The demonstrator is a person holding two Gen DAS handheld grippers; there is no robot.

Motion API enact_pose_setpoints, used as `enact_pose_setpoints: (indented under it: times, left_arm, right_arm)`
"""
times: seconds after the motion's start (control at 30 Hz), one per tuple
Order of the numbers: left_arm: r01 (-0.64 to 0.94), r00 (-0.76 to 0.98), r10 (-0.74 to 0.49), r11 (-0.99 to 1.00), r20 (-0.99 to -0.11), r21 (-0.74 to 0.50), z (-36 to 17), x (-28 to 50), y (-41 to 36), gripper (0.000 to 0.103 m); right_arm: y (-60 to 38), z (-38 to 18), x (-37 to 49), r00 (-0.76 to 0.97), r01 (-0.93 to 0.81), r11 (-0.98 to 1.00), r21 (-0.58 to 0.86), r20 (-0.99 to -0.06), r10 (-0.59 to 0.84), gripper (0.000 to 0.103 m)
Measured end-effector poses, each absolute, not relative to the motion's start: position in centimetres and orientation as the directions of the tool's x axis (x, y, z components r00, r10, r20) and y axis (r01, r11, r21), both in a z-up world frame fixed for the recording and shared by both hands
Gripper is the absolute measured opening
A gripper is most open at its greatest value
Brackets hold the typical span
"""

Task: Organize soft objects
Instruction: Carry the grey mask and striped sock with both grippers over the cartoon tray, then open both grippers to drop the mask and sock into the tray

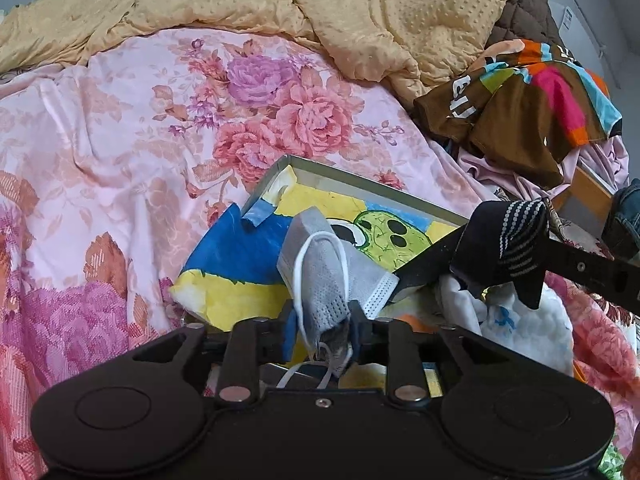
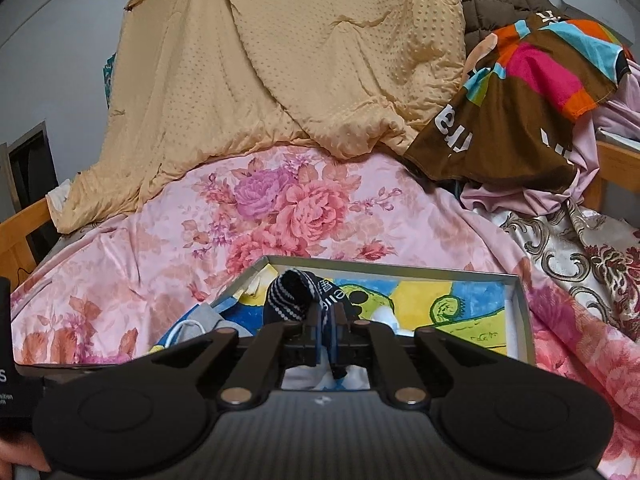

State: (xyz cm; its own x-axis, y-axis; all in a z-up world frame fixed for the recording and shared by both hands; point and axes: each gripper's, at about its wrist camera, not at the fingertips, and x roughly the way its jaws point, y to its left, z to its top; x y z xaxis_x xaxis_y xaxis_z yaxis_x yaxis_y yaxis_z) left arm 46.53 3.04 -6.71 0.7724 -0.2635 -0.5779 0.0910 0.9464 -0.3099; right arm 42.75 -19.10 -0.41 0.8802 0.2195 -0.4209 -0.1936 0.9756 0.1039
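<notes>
I have a grey face mask [image 1: 320,276] hanging between the pads of my left gripper [image 1: 322,330], its white ear loops trailing down past the fingers. The jaws stand slightly apart with the mask between them; whether the pads press on it I cannot tell. The mask hangs over the near edge of the shallow box [image 1: 348,178], above the yellow and blue cartoon cloth [image 1: 236,256] that lines the box and spills over its side.

My right gripper [image 2: 325,330] is clenched on a dark sock with dotted white stripes [image 2: 290,298], which sticks up out of the pads above the same box [image 2: 516,280]. In the left view that sock [image 1: 516,240] hangs just right of the mask, the two near each other but apart.

To do this step well, I would judge it best to carry each piece clear of the box's wall and over its middle before parting the jaws fully, so nothing drapes over the rim. The loops could snag on a finger, so I would draw that gripper back slowly.

The box lies on the pink floral bedsheet [image 1: 140,128], with a tan blanket [image 1: 360,12] heaped behind.
</notes>
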Motion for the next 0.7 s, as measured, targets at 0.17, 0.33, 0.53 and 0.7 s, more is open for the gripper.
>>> enact_pose_setpoints:
  times: [0.17, 0.33, 0.53, 0.7]
  left_arm:
    - [0.062, 0.774, -0.246, 0.947, -0.584, -0.316, -6.2, 46.0, 3.2, 0.059]
    - [0.053, 0.802, -0.213, 0.956, -0.558, -0.289, -4.0, 44.1, 3.7, 0.072]
    - [0.051, 0.845, -0.195, 0.957, -0.499, -0.286, -0.9, 40.7, 4.5, 0.084]
    - [0.064, 0.875, -0.195, 0.954, -0.443, -0.294, 1.7, 36.8, 5.0, 0.098]
  right_arm:
    - [-19.4, 0.1, 41.8, 0.878, -0.192, 0.975, 0.109, -0.425, 0.220, 0.021]
    - [-19.7, 1.5, 39.6, 0.894, -0.191, 0.978, 0.084, -0.397, 0.209, 0.038]
    - [-20.5, 3.7, 35.8, 0.922, -0.186, 0.979, 0.085, -0.329, 0.204, 0.066]
    - [-20.7, 5.7, 31.8, 0.951, -0.173, 0.983, 0.063, -0.248, 0.183, 0.091]
